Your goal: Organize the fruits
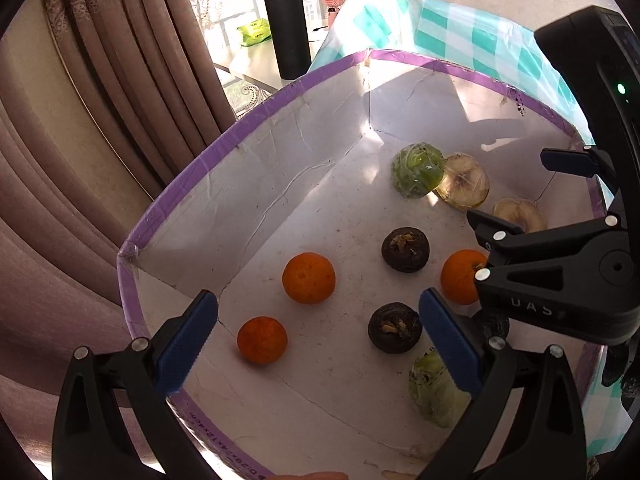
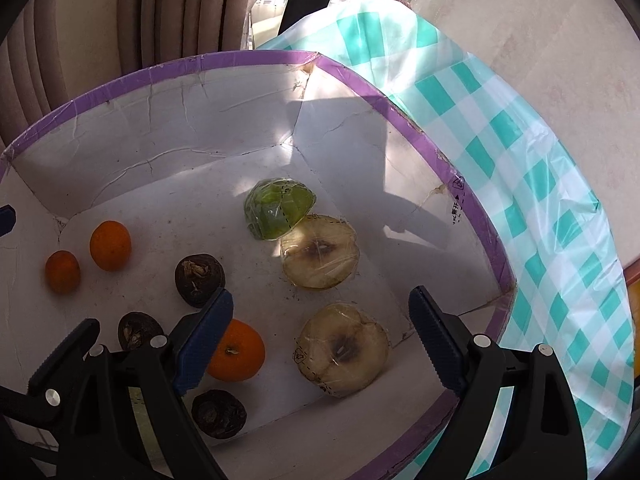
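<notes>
A table covered by a teal-and-white checked cloth (image 2: 532, 184) carries a shallow white cardboard box with a purple rim (image 2: 468, 196). The cloth shows along the box's right and far sides and is creased and glossy. Beyond it a paler tabletop (image 1: 256, 60) holds a black flask (image 1: 286, 28) and a green packet (image 1: 254, 32).

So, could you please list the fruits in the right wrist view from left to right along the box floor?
Small orange → larger orange → dark round fruit → orange with stem → green wrapped half → upper wrapped pale half → lower wrapped pale half.
</notes>
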Demonstrator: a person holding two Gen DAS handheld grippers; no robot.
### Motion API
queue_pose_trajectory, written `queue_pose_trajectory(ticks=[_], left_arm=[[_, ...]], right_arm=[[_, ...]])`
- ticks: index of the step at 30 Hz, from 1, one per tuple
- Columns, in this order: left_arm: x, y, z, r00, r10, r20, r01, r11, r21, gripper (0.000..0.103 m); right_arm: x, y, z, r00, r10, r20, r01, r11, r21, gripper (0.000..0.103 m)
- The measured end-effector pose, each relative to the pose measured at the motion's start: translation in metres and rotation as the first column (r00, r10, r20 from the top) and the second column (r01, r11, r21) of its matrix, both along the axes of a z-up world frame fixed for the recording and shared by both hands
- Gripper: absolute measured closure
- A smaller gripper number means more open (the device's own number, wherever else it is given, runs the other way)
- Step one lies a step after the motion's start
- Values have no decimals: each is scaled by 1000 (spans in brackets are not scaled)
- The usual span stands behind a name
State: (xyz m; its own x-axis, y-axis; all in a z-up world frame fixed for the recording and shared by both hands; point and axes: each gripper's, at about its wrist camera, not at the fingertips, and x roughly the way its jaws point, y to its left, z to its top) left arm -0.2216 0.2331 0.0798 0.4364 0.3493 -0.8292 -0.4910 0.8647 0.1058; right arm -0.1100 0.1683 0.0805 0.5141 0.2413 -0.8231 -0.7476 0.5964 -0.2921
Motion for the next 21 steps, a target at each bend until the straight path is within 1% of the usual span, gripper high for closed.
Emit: queue_pose_trajectory(ticks=[2, 4, 21], left_arm=[[-1, 3, -1, 1000, -3, 2, 3, 1000, -30, 2], [-1, 4, -2, 1000, -9, 1, 9, 999, -41, 2], [1, 4, -2, 1000, -28, 3, 28, 997, -65, 2]], right_arm=[[1, 0, 0, 1000, -2, -13, 2, 1000, 8, 17], [1, 1, 0, 1000, 0, -11, 0, 1000, 7, 17], [4, -1, 1, 1000, -1, -27, 2, 1000, 19, 17]])
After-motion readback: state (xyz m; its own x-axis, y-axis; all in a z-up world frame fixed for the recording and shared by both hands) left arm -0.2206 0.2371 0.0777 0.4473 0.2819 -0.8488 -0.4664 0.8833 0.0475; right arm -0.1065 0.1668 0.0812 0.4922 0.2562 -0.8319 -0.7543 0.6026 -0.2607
